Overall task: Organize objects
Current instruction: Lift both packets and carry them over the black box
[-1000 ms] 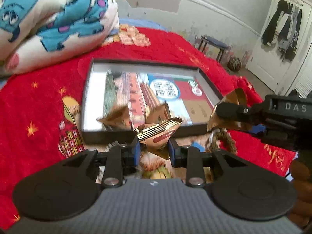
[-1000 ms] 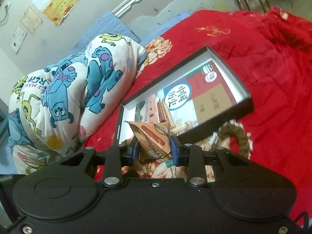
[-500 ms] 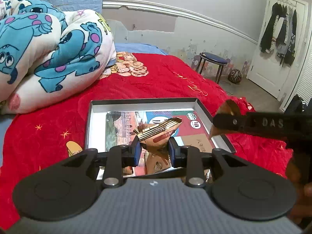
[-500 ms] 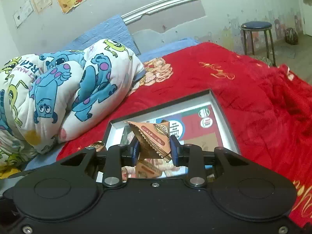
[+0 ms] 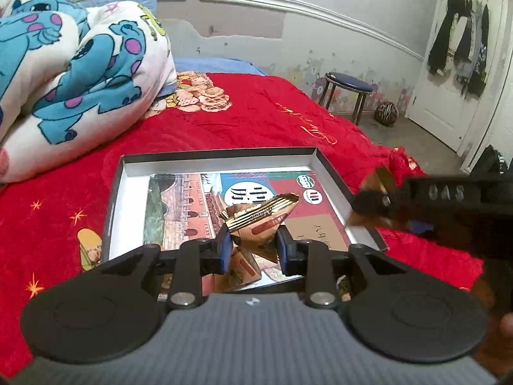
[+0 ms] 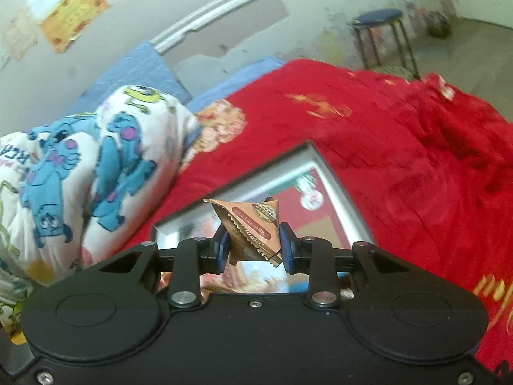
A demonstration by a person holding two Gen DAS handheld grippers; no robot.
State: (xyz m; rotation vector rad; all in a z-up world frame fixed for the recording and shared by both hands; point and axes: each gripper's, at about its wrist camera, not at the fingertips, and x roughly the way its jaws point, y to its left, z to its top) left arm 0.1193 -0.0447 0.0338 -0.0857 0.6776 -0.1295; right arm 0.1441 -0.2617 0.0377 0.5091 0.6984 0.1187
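A: Both grippers are higher up than a moment ago. Before, they were low by the near wall of the box, and now they are over it and more of the room shows.

B: What are they holding?

A: The left gripper [image 5: 253,247] has its jaws closed on a gold snack packet [image 5: 260,221]. The right gripper [image 6: 253,247] has its jaws closed on a brown snack packet [image 6: 253,227]. Both packets are up in the air over the box [image 5: 218,157].

B: What is in the box?

A: A flat picture card [image 5: 192,205] lies on the bottom. One more packet [image 5: 245,268] shows low down behind the left jaws, but they hide most of it, so I cannot tell just where it lies.

B: Is anything else hard to see?

A: Yes. The right wrist view is blurry. The near side of the box is hidden behind both grippers. In the left view the right gripper comes in from the side, dark and fuzzy.

B: Is there room to move?

A: The box sits on the red bed cover [image 5: 256,118]. The cartoon blanket [image 5: 64,73] is piled to the left, apart from the box. Red cover lies bare past the far wall and to the right. The stool [image 5: 348,91] stands on the floor, well apart.
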